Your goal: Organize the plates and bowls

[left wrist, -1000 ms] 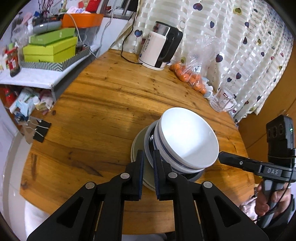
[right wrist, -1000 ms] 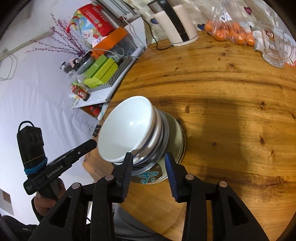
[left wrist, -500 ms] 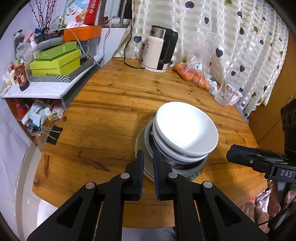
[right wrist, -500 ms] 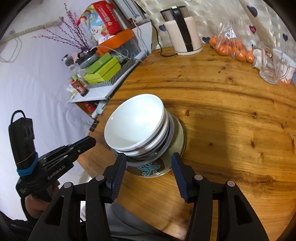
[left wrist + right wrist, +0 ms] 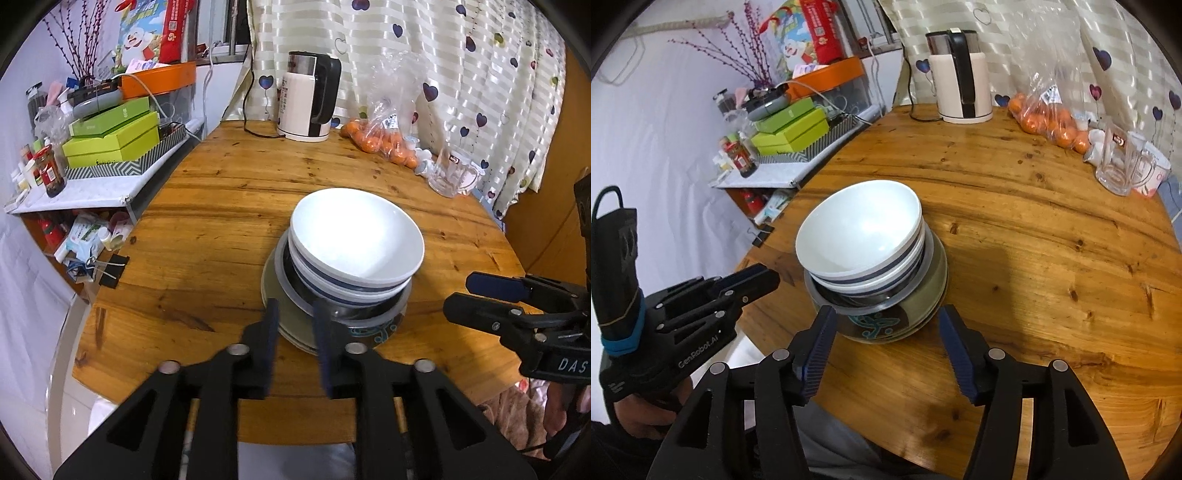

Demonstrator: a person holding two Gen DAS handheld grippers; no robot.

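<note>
A stack stands near the front edge of the round wooden table [image 5: 207,206]. A white bowl [image 5: 356,236] with a blue band sits on top, nested in more bowls, over a dark bowl with a teal pattern [image 5: 875,325] and grey-green plates [image 5: 284,325]. My left gripper [image 5: 295,332] is open and empty just in front of the stack's near left edge. My right gripper [image 5: 884,339] is wide open and empty, its fingers astride the front of the stack without touching. Each gripper shows in the other's view, the right one [image 5: 491,291] and the left one [image 5: 746,280].
At the back of the table [image 5: 1034,206] stand a white kettle [image 5: 308,99], a bag of oranges [image 5: 384,140] and a glass mug [image 5: 452,173]. A side shelf with green boxes [image 5: 110,144] stands to the left. Binder clips [image 5: 110,266] lie at the table's left edge.
Both grippers have pulled back from the stack toward the table's front edge. The left gripper's fingers have opened from nearly shut. The right gripper has opened wider. The stack has not moved.
</note>
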